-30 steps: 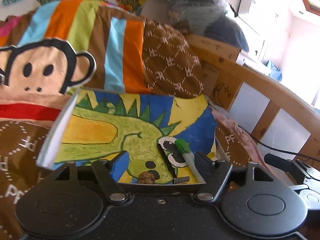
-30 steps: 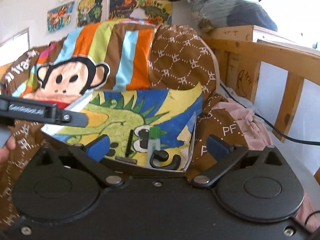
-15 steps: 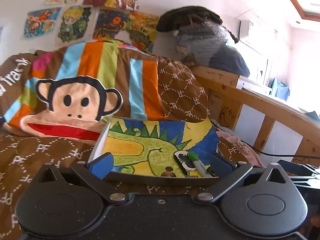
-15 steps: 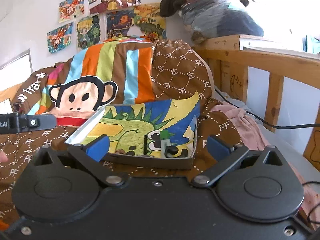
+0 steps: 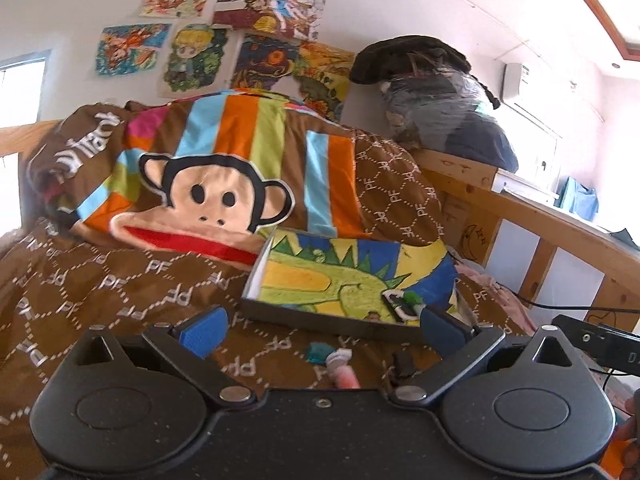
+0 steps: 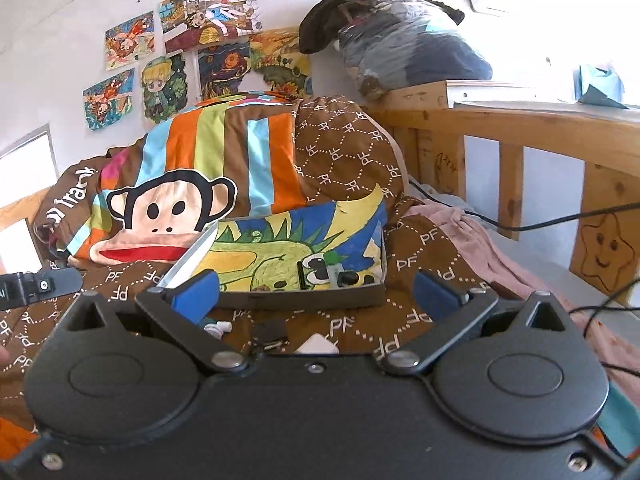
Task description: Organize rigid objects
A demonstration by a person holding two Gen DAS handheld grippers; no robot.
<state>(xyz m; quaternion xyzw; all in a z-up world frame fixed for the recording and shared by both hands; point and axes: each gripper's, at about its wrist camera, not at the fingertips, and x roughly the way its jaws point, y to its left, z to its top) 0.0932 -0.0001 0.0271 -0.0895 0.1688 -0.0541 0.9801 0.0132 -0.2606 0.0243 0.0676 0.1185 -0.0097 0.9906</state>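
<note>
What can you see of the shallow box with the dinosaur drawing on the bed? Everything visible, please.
The shallow box is a low rectangular tray with thin grey walls, card or metal by its look. A crayon drawing of a green spiked dinosaur on blue and yellow lines its floor and curls up past the far right corner. It is open and lies slightly tilted on the brown blanket, its far edge against the monkey pillow. Small items sit at its near right end: a green-capped marker, a thin black stick, a black knob. Neither hand-held gripper touches it.

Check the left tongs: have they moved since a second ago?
Yes. The left tongs have backed away from the tray, which now looks smaller and lies beyond the fingertips instead of between them.
</note>
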